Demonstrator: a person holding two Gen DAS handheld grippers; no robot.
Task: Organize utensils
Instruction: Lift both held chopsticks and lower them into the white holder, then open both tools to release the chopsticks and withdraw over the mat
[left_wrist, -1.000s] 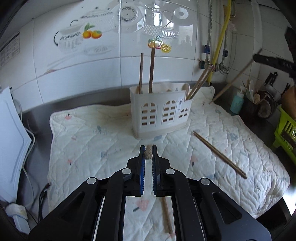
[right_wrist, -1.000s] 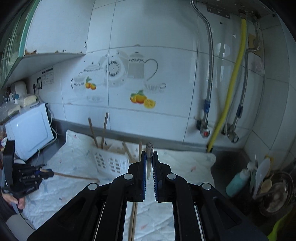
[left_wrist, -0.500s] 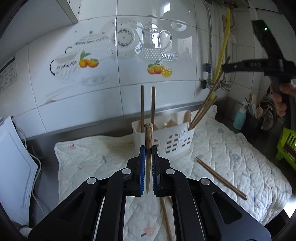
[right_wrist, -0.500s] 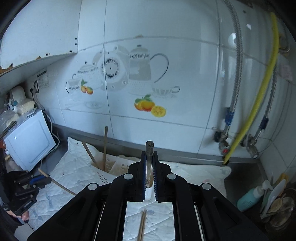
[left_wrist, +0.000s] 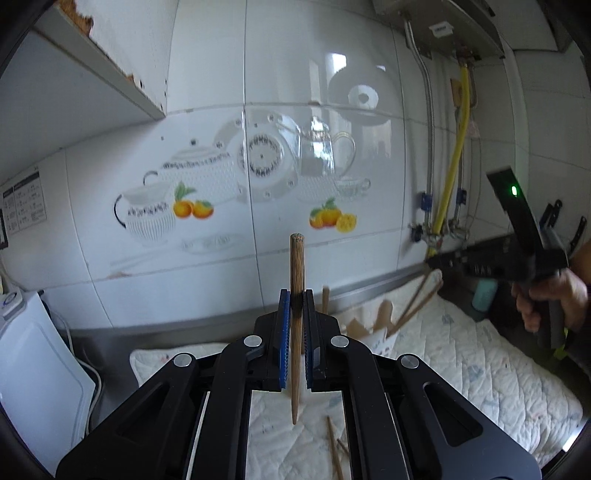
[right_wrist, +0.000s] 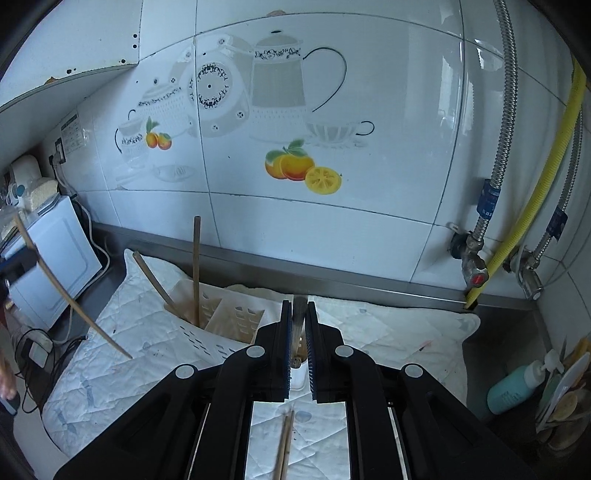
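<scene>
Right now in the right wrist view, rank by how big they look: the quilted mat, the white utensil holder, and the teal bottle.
1. quilted mat, by far the largest.
2. white utensil holder, partly hidden by the fingers.
3. teal bottle, smallest, though edge distortion makes this less certain.

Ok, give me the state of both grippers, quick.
Left gripper: shut on a wooden chopstick, held upright.
Right gripper: shut on a thin utensil; what it is cannot be told.

Ahead of the fingers rises a glossy white tiled wall (left_wrist: 207, 122) printed with teapots and oranges (right_wrist: 303, 168). A cabinet (left_wrist: 74, 85) hangs up to the left. A yellow hose (right_wrist: 535, 195) and steel pipes (right_wrist: 498, 122) run down on the right. Below lies a quilted mat (left_wrist: 480, 369) on a steel counter (right_wrist: 369, 286).
</scene>
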